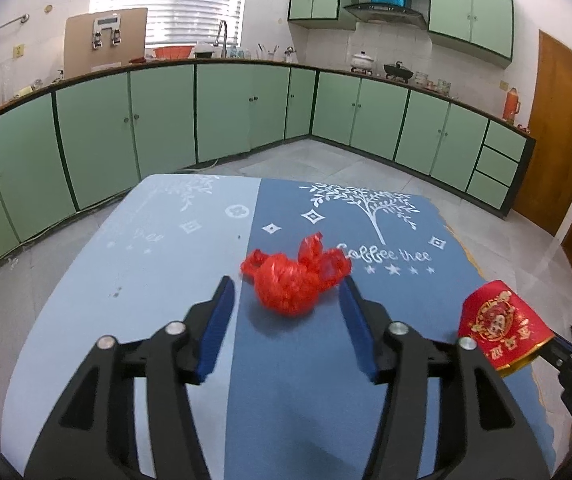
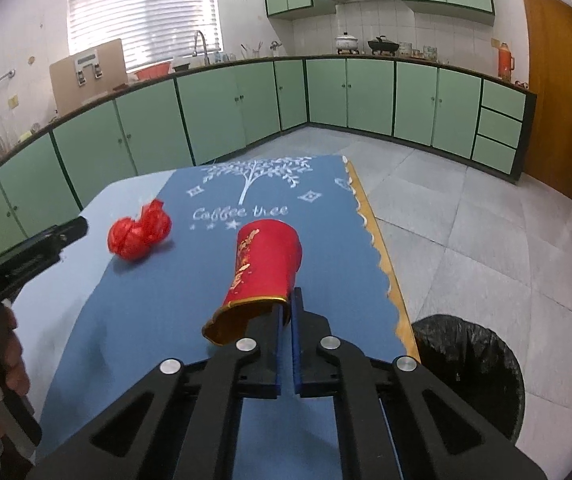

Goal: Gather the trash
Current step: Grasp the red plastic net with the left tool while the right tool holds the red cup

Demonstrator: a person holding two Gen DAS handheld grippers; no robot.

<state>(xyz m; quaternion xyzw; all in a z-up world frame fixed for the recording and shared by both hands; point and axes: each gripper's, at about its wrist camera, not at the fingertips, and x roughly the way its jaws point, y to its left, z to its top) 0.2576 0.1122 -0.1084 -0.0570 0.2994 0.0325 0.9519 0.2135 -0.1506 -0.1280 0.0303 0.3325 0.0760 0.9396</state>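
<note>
Right tool (image 2: 287, 312) pinches cup (image 2: 264, 268) rim; left tool (image 1: 286, 300) wide around crumpled bag (image 1: 293, 280); bin (image 2: 469, 364) apparently empty.

Crinkly glossy plastic bag (image 1: 291, 280); matt tablecloth (image 1: 305, 360).

Table cover: we see a two-tone blue cloth (image 1: 190, 320) printed with a white tree and "Coffee tree".
Cabinets: we see pale green cupboard doors (image 1: 166, 116) under a long counter.
Counter: we spot a white lidded pot (image 2: 345, 41) and an orange thermos flask (image 2: 504, 61).
Door: brown wood (image 2: 553, 80), at right.
</note>
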